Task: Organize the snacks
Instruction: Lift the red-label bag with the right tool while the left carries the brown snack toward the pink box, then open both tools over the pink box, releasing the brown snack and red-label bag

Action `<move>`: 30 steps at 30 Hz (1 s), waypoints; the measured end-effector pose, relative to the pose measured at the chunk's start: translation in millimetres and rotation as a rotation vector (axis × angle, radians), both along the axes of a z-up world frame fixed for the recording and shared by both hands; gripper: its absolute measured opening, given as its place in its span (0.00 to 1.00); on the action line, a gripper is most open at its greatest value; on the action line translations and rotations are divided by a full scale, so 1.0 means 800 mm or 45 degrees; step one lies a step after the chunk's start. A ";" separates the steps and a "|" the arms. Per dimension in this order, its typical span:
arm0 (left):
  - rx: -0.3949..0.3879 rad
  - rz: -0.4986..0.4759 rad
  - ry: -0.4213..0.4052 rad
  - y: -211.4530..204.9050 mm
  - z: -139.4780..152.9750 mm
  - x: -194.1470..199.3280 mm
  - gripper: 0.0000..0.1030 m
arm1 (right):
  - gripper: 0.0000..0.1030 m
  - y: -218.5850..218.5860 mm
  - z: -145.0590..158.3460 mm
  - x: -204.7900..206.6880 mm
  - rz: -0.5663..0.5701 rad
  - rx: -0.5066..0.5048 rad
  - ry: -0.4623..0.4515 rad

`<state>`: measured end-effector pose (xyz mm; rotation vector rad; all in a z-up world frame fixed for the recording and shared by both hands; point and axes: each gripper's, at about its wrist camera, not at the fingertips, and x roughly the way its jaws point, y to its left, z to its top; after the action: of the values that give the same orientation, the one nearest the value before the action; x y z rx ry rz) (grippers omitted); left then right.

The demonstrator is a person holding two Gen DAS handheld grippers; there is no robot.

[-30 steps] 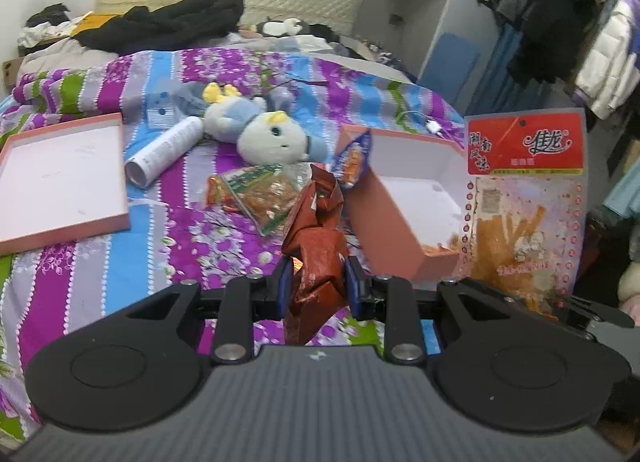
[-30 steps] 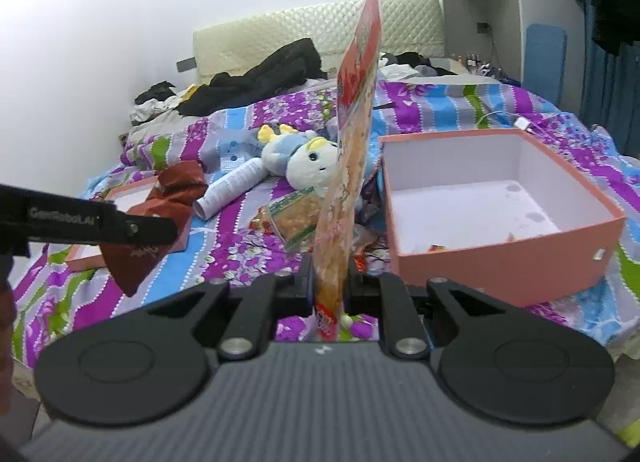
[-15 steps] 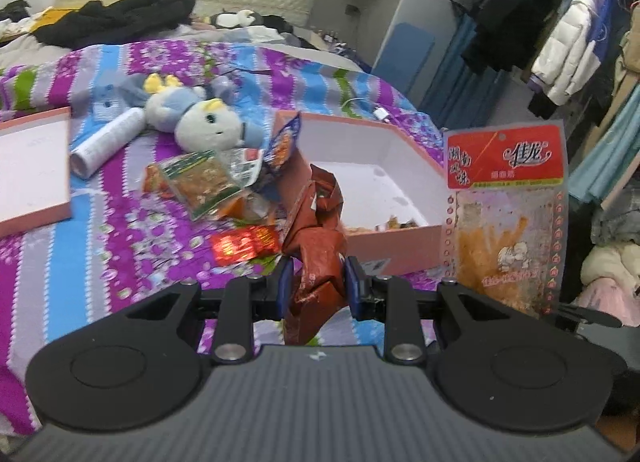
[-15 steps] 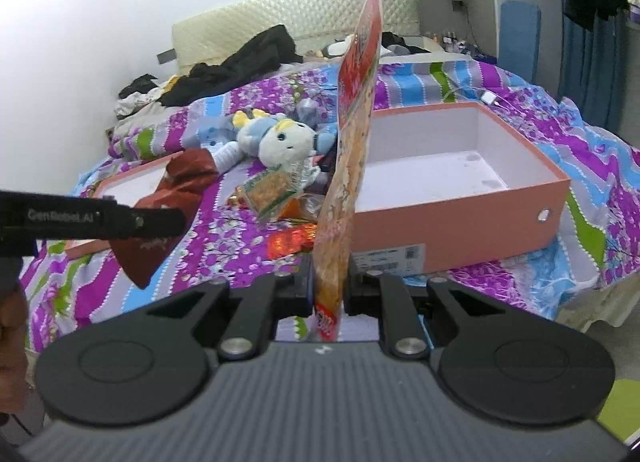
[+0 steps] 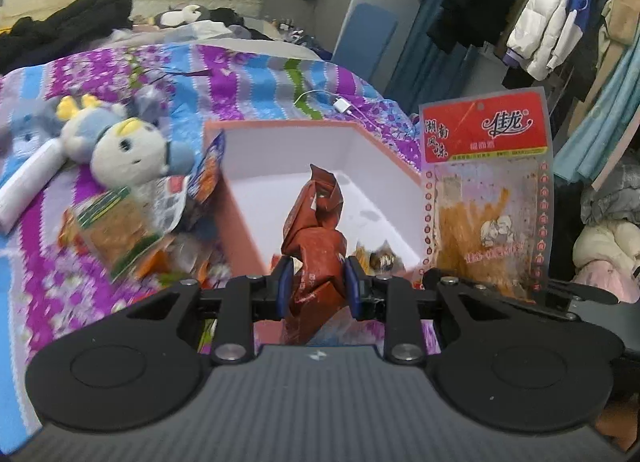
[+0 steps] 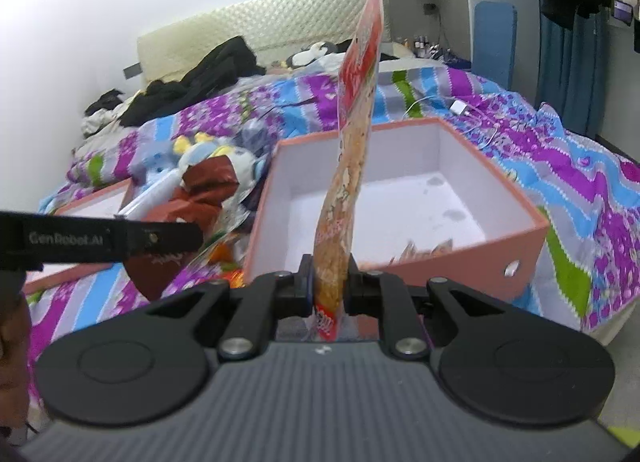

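My left gripper (image 5: 316,282) is shut on a crumpled red-brown snack bag (image 5: 316,238), held upright in front of the open pink box (image 5: 240,214). My right gripper (image 6: 328,286) is shut on a flat clear packet with a red header (image 6: 352,166), seen edge-on and standing up before the same pink box (image 6: 532,230). In the left wrist view that packet (image 5: 488,186) shows face-on at the right. A few small snacks (image 5: 380,258) lie in the box's near corner. The left gripper's arm (image 6: 100,238) and its brown bag (image 6: 200,190) appear at the left of the right wrist view.
More snack packets (image 5: 116,230) lie heaped on the striped bedspread left of the box, beside a plush toy (image 5: 128,150) and a white tube (image 5: 28,182). The box lid (image 6: 92,202) rests further left. A charger cable (image 5: 340,102) lies behind the box. Hanging clothes (image 5: 560,22) fill the right.
Both grippers have swung to the right with their snacks still held. The pink box now sits straight ahead of each, and closer in both views.
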<state>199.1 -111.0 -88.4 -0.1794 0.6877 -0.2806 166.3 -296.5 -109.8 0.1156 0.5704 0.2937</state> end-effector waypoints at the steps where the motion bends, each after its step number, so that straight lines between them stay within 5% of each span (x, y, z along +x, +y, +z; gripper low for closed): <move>1: 0.000 -0.006 -0.006 -0.004 0.000 0.013 0.31 | 0.15 -0.003 -0.002 0.011 -0.007 0.002 -0.004; 15: -0.016 -0.038 0.073 -0.057 -0.059 0.181 0.31 | 0.16 -0.041 -0.068 0.135 -0.069 -0.005 0.080; 28: 0.006 -0.008 0.124 -0.053 -0.085 0.210 0.34 | 0.18 -0.041 -0.093 0.161 -0.083 -0.018 0.123; 29: 0.010 -0.005 0.126 -0.051 -0.082 0.208 0.36 | 0.20 -0.042 -0.091 0.161 -0.088 -0.014 0.126; 30: 0.008 -0.007 0.119 -0.050 -0.078 0.202 0.44 | 0.32 -0.043 -0.089 0.159 -0.093 -0.008 0.124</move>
<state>361.0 -150.7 -151.0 -0.1857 0.7815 -0.2766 293.2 -330.8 -180.7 0.1445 0.6619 0.2164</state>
